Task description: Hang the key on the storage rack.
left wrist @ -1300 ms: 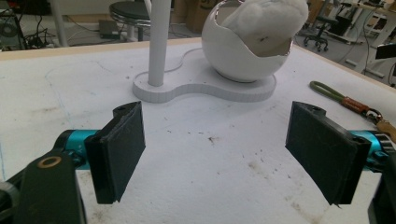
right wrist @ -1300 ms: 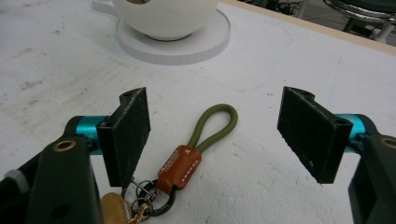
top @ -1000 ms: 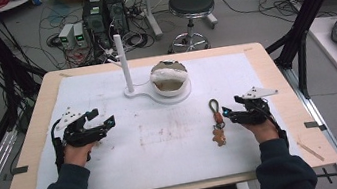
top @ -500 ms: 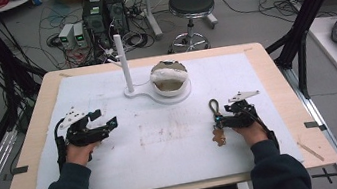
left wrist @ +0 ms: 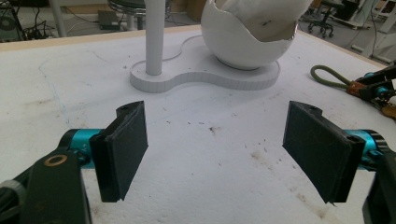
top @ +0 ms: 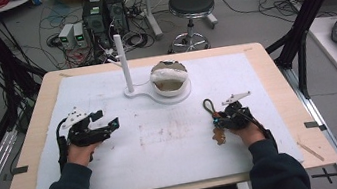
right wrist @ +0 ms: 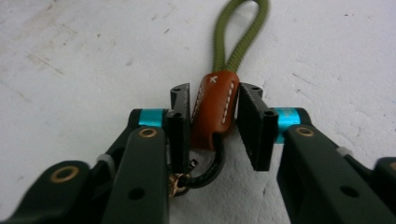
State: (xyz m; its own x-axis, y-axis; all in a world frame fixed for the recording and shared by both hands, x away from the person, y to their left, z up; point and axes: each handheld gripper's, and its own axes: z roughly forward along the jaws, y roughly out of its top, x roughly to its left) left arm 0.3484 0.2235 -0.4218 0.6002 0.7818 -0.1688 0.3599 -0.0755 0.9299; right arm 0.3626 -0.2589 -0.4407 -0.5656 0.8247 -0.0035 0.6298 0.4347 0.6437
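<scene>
Jaws of the right gripper flank the keychain strap's brown leather tab, near the table's right edge, having moved inward; the left gripper is spread wide.

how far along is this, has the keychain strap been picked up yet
Done: the right gripper has its jaws closed around the strap's brown leather sleeve. In hand: that grip; the strap lies on the white mat. Left: lifting it. The left gripper waits open, near the white stand.
</scene>
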